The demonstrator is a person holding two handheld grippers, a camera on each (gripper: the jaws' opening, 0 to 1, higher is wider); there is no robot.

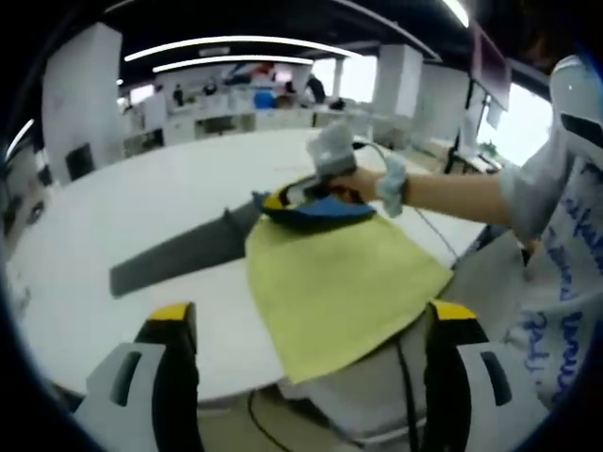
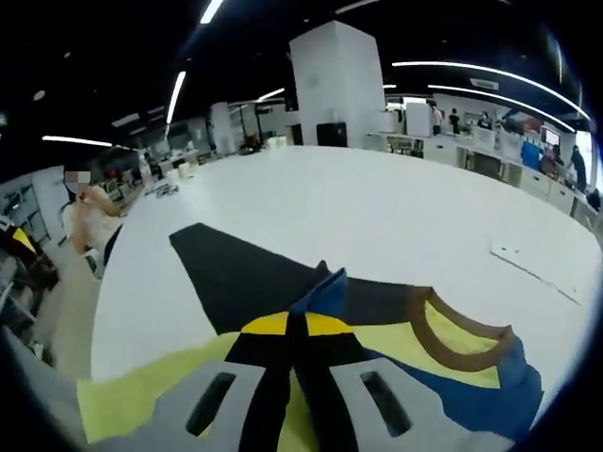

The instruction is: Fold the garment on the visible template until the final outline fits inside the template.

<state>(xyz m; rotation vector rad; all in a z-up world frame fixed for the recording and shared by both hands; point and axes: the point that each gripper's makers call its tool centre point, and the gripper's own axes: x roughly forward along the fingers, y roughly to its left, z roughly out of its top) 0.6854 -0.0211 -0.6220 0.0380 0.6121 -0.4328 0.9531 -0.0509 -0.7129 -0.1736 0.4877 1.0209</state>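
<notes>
1. left gripper view: the left gripper point(image 1: 306, 353) is held back off the table edge, jaws wide apart with nothing between them, yellow tips at the bottom corners.
2. the garment point(image 1: 344, 282), yellow with blue trim at the far end, lies on the white table point(image 1: 141, 217) near its front edge; its near corner hangs past the edge.
3. a dark grey template point(image 1: 184, 250) sticks out from under the garment on its left side as a long strip running away to the left.
4. the right gripper point(image 1: 306, 193) comes in from the right, held by a person's hand point(image 1: 363, 184), and sits on the garment's blue far end.
5. right gripper view: the right gripper point(image 2: 297, 330) has its jaws pressed together, a fold of blue cloth rising just past the tips; pinching the garment point(image 2: 452, 363) at the blue part.
6. brown collar band point(image 2: 452, 334) curves to the right of the jaws, with yellow cloth inside it and blue trim beyond.
7. the template point(image 2: 245, 273) shows as a dark patch on the table point(image 2: 396, 207) ahead-left of the jaws, partly under the garment.
8. a seated person point(image 2: 89, 212) is at the far left; more people and desks in the background, blurry.
</notes>
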